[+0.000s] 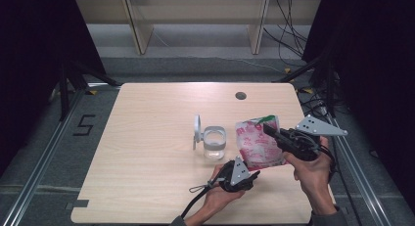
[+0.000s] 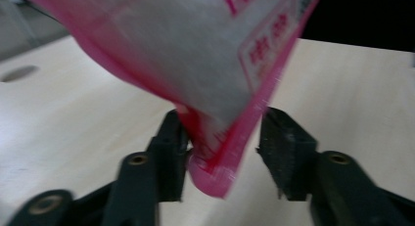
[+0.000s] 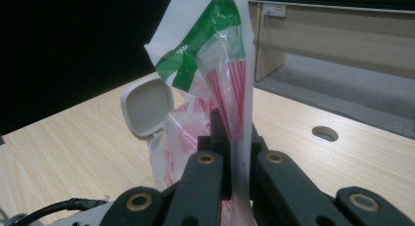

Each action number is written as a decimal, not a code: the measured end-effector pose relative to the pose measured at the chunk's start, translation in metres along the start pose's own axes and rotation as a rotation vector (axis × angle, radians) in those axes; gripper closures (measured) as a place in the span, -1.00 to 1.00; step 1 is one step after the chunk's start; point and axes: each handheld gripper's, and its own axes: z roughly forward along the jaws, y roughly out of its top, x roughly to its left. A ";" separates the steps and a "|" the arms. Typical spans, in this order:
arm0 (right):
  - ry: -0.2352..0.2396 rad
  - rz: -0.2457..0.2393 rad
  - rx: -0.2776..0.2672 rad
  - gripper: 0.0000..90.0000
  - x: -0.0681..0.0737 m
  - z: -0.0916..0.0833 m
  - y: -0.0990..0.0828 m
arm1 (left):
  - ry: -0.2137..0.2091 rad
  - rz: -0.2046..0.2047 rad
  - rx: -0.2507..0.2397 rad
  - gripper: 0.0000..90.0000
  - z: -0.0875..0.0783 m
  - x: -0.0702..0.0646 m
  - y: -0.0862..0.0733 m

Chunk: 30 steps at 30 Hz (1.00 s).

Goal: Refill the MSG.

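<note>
High view | right gripper (image 1: 268, 129) clamps pouch (image 1: 255, 143) top | left gripper (image 1: 254, 174) half-wide around its near corner, pads not pressing

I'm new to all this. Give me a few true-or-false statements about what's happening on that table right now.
1. The right gripper is clamped on the pink and white bag. True.
2. The clear jar has its lid closed. False: the lid is flipped open and stands beside the rim.
3. A corner of the bag hangs between the jaws of the left gripper. True.
4. The bag lies flat on the table. False: it is held up off the wood.
5. The jar stands to the right of the bag in the high view. False: it stands to its left.
</note>
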 end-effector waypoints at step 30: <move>0.017 -0.082 0.104 1.00 0.003 0.066 0.049 | 0.032 -0.304 -0.174 0.61 0.018 0.013 0.008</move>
